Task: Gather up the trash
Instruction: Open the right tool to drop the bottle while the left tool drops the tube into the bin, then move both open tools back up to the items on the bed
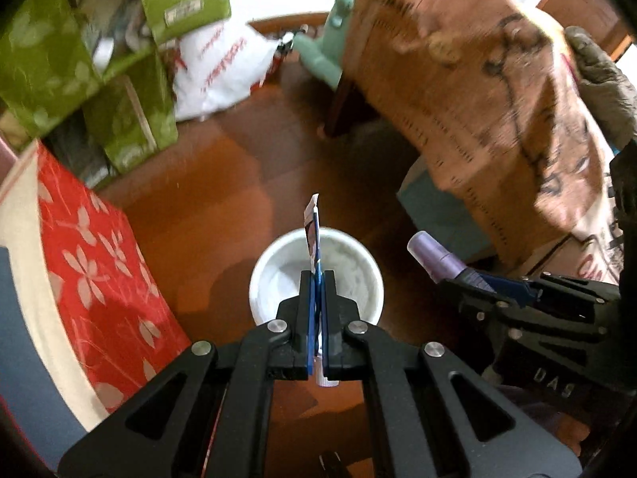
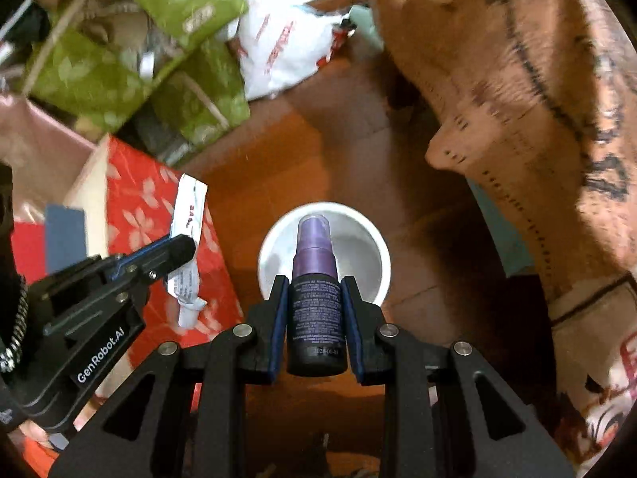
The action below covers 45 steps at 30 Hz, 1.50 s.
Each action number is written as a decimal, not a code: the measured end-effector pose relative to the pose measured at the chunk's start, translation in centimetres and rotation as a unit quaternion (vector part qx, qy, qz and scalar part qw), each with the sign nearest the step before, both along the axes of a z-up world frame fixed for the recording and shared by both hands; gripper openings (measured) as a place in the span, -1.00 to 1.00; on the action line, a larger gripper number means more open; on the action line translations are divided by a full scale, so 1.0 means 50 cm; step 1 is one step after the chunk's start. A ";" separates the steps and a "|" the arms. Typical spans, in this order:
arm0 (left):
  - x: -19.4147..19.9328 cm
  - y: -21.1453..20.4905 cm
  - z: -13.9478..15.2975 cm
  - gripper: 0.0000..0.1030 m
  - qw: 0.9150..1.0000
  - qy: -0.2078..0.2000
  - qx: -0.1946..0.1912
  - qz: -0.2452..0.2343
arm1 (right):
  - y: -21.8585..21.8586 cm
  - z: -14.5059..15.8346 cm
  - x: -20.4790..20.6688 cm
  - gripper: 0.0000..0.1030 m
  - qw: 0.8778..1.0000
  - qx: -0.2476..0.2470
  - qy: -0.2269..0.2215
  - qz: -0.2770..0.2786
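Observation:
My left gripper (image 1: 317, 279) is shut on a flat white and blue tube (image 1: 312, 231), held edge-on above a white round bin (image 1: 318, 275) on the wooden floor. The tube also shows in the right wrist view (image 2: 187, 247), in the left gripper (image 2: 181, 245). My right gripper (image 2: 315, 283) is shut on a purple spray bottle (image 2: 315, 294), its capped top pointing over the white bin (image 2: 322, 255). The bottle (image 1: 438, 257) and right gripper (image 1: 493, 285) show at the right of the left wrist view.
A red flowered box (image 1: 103, 271) stands left of the bin. Green flowered bags (image 1: 79, 59) and a white plastic bag (image 1: 223, 67) lie at the back. A brown printed cloth (image 1: 477, 99) hangs on the right over a chair and boxes.

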State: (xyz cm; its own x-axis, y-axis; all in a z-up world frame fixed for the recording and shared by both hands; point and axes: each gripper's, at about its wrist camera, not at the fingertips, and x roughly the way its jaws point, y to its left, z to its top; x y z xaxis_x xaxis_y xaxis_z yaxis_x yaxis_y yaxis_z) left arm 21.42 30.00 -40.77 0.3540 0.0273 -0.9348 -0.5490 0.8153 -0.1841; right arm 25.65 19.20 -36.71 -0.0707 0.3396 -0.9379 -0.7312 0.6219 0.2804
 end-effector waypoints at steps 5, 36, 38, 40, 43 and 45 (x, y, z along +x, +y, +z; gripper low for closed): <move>-0.002 0.007 -0.072 -0.99 0.999 0.031 -0.033 0.014 | 0.008 -0.028 0.004 -0.54 1.000 0.000 0.010 0.007; 0.023 0.008 -0.118 -0.69 0.996 0.076 -0.047 0.014 | 0.003 0.006 0.023 -0.36 1.000 0.005 -0.005 0.006; 0.017 0.009 -0.095 -0.64 0.997 0.067 -0.040 0.014 | -0.001 0.021 0.016 -0.33 1.000 0.010 -0.018 0.010; 0.009 0.008 -0.073 -0.44 0.998 0.058 -0.033 0.016 | -0.002 0.042 0.007 -0.28 0.999 0.013 -0.036 0.017; -0.005 0.003 -0.029 -0.27 0.999 0.043 -0.016 0.020 | -0.010 0.071 -0.001 -0.08 0.998 0.022 -0.054 0.018; -0.015 -0.001 0.003 -0.20 0.999 0.032 -0.009 0.021 | -0.019 0.094 -0.005 -0.03 0.997 0.030 -0.067 0.015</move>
State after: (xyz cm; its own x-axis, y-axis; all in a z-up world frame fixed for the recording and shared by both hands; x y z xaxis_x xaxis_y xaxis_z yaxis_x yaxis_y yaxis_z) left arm 20.69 29.97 -40.64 0.2916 0.0233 -0.9563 -0.5944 0.7877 -0.1620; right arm 25.39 18.27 -32.00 0.0418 0.3945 -0.9179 -0.7829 0.5837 0.2152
